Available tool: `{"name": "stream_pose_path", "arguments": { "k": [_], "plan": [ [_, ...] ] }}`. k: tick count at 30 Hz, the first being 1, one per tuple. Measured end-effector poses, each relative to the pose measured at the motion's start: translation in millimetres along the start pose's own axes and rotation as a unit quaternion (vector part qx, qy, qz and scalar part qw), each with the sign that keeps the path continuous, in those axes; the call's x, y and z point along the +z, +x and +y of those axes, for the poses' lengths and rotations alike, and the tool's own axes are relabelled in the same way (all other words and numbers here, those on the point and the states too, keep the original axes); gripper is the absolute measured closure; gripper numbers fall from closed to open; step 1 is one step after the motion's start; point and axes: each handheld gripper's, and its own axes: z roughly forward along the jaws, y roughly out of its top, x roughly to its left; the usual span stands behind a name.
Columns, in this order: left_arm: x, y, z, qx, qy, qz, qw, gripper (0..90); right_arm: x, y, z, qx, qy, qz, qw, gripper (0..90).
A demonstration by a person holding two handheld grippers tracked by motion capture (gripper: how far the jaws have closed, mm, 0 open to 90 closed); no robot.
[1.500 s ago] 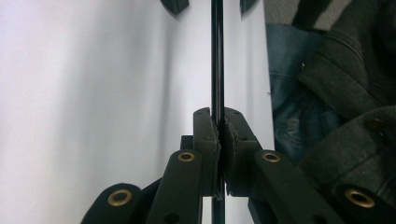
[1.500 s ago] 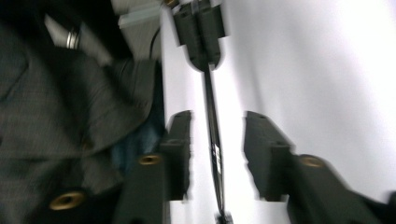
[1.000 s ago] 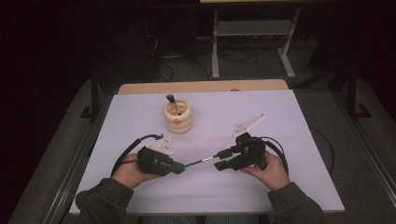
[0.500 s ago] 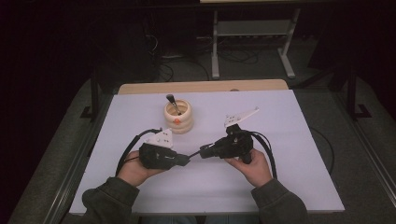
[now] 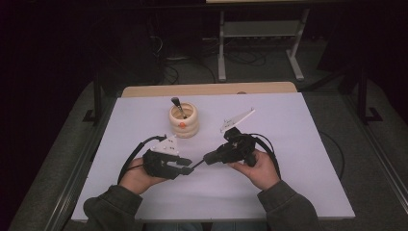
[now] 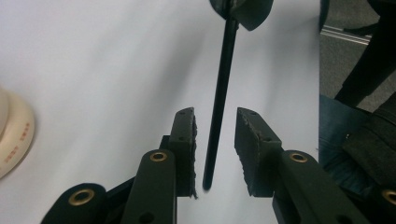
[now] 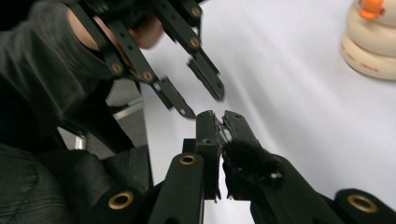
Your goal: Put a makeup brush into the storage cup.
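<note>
My right gripper (image 5: 208, 158) is shut on the bristle end of a thin black brush (image 7: 245, 161). The brush's handle (image 5: 198, 162) points left toward my left gripper (image 5: 188, 165). In the left gripper view the handle (image 6: 218, 98) runs down between the open jaws of the left gripper (image 6: 215, 114), touching neither pad. The right gripper view shows its own jaws (image 7: 219, 116) closed on the bristles, with the left gripper (image 7: 204, 105) open just beyond. A cream ringed cup (image 5: 183, 120) holding another brush (image 5: 177, 106) stands behind the grippers.
The white table top (image 5: 298, 139) has a wooden strip (image 5: 207, 89) along its far edge. The cup (image 6: 11, 135) sits close to the left gripper's left side. A metal stand (image 5: 260, 33) and cables lie on the dark floor beyond.
Both hands came together near the table's middle. The right gripper moved left with the brush, and the handle's tip now lies between the left gripper's open jaws.
</note>
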Motion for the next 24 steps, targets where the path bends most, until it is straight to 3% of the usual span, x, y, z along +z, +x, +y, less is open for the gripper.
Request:
{"name": "stream_pose_path", "arguments": {
  "k": [8,13,24],
  "plan": [
    [-4.9,-1.9,-11.2,-0.008,-0.003,0.024,0.9997,63.0,0.7,-4.9,4.2,0.004,0.030,-0.018,0.9994,84.4],
    [-9.5,-3.2,-16.4,-0.004,-0.002,0.045,0.9990,61.5,-2.3,-6.8,10.9,0.000,0.040,-0.034,0.9986,84.4],
    [-16.5,-2.7,-31.3,-0.024,-0.023,0.059,0.9977,59.8,-14.7,-19.8,20.1,0.006,0.045,-0.064,0.9969,84.3]
  ]
}}
